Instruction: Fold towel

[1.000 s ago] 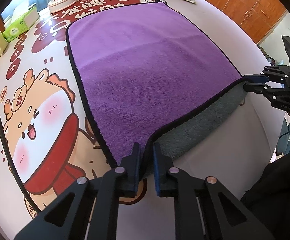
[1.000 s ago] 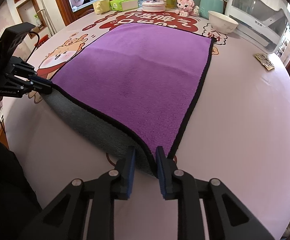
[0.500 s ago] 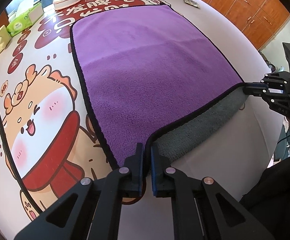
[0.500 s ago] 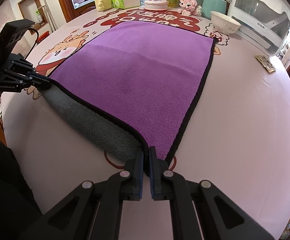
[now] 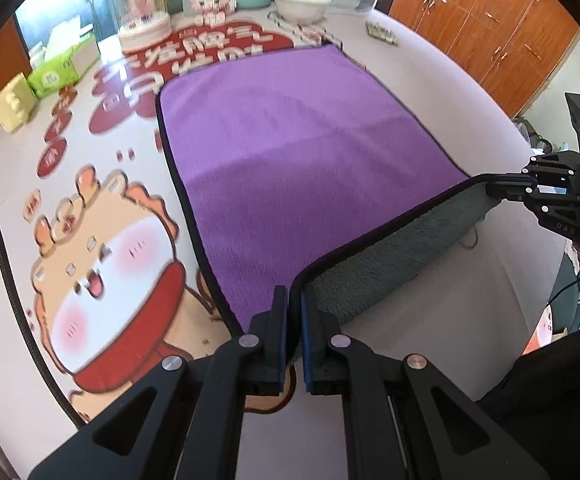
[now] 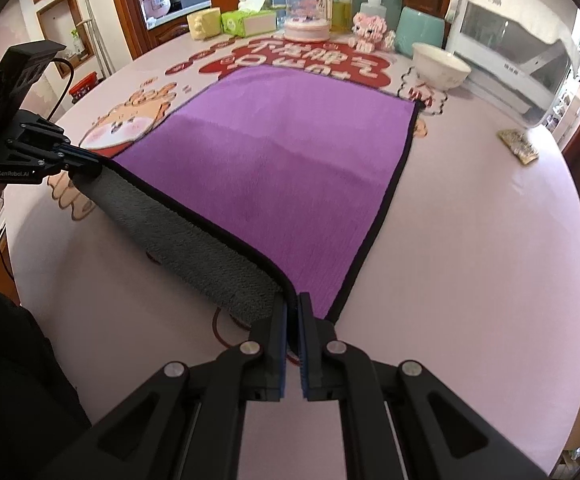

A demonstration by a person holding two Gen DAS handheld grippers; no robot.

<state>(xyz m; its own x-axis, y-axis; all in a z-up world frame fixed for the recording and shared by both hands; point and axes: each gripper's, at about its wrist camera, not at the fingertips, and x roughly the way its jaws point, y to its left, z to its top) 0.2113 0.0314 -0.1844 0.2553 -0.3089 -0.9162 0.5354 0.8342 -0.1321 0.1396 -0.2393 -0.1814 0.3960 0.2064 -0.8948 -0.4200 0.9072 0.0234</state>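
- Towel (image 5: 290,160) lies spread on the table (image 6: 469,240), its near edge lifted, grey underside showing.
- Left gripper (image 5: 293,300) pinches the near corner at 12 o'clock.
- Right gripper (image 6: 293,304) likewise clamps its corner.

"GenRobot.AI" on left gripper (image 6: 84,164); "DAS" on right gripper (image 5: 493,191); tablecloth (image 6: 469,240) chars unreadable.

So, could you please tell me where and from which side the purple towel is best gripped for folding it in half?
Grip the purple towel at its two near corners, coming in from the near edge. It lies flat, so only the thin black-bound hem offers a pinch. The left gripper and right gripper are shut on those corners, the near edge lifted and grey underside showing.
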